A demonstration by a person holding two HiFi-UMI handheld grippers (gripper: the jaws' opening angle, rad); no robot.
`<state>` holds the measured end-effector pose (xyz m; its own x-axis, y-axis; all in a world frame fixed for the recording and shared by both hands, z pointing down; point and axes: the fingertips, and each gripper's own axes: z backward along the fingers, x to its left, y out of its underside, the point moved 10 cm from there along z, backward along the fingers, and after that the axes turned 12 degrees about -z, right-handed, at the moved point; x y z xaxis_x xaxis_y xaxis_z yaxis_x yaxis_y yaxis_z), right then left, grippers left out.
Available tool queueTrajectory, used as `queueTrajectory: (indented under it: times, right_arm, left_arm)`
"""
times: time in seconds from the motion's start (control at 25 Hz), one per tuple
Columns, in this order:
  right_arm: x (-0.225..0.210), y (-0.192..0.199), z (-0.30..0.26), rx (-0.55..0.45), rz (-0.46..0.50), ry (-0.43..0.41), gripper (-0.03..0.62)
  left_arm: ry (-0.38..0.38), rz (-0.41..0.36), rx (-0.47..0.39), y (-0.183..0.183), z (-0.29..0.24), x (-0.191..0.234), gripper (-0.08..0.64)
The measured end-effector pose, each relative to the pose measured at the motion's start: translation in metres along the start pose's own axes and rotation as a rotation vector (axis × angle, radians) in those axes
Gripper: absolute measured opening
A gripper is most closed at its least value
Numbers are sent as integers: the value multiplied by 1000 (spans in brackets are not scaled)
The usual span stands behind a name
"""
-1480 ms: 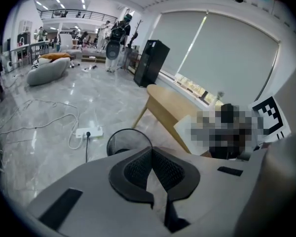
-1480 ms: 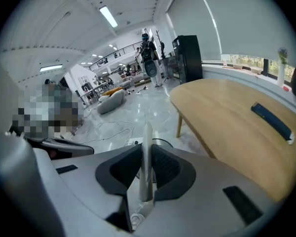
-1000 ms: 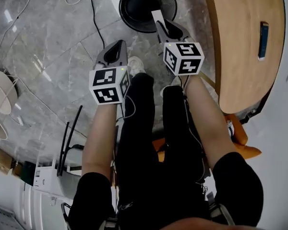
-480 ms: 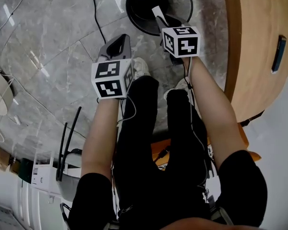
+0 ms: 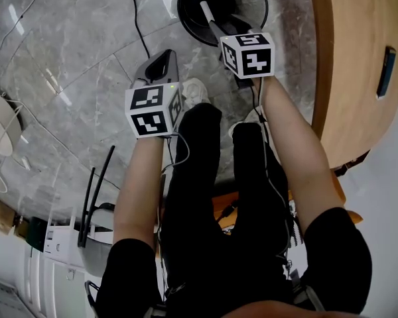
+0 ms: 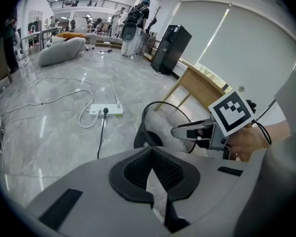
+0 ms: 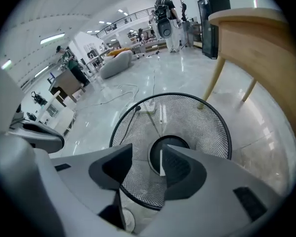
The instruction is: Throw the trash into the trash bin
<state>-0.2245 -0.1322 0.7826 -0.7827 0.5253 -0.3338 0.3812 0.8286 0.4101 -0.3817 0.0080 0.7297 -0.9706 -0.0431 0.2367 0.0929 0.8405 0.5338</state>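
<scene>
I'm at the release: my right tongs (image 7: 147, 149) have just been opening above the mesh trash bin (image 7: 207, 117), the white strip (image 7: 161, 164) between them against 1 pad, left tongs (image 6: 150, 148) closed empty; next, let it fall.

Probably an open office: marble floor (image 5: 66, 45), wooden table (image 5: 351, 78), power strip (image 6: 106, 111).

Wooden table (image 5: 358, 71): landmark, head view's right edge. Slim dark blue object (image 5: 383, 62) flat on tabletop. Grey marble floor (image 5: 66, 58) under and left of table. Black cable (image 5: 138, 25) across floor, well apart from table. White power strip (image 6: 106, 110) on floor, farther from table, cable plugged in. Black cabinet (image 6: 170, 49) beyond table's far end. White box with black antennas (image 5: 60, 240) well apart from table, at floor's opposite side.
</scene>
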Motion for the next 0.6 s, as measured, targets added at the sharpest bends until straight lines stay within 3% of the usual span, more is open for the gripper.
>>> queueTrajectory:
  times: [0.12, 0.28, 0.48, 0.6]
  right_arm:
    - [4, -6, 23, -41, -24, -14, 165]
    - [13, -13, 78, -152, 7, 11, 21]
    - [25, -25, 151, -288, -23, -1, 12]
    - [27, -27, 196, -353, -49, 16, 12]
  left_arm:
    - [-1, 0, -16, -8, 9, -6, 12]
    - [-12, -24, -44, -26, 30, -24, 12]
    - [-67, -151, -97, -61, 69, -58, 12]
    - [-69, -167, -143, -86, 91, -81, 12]
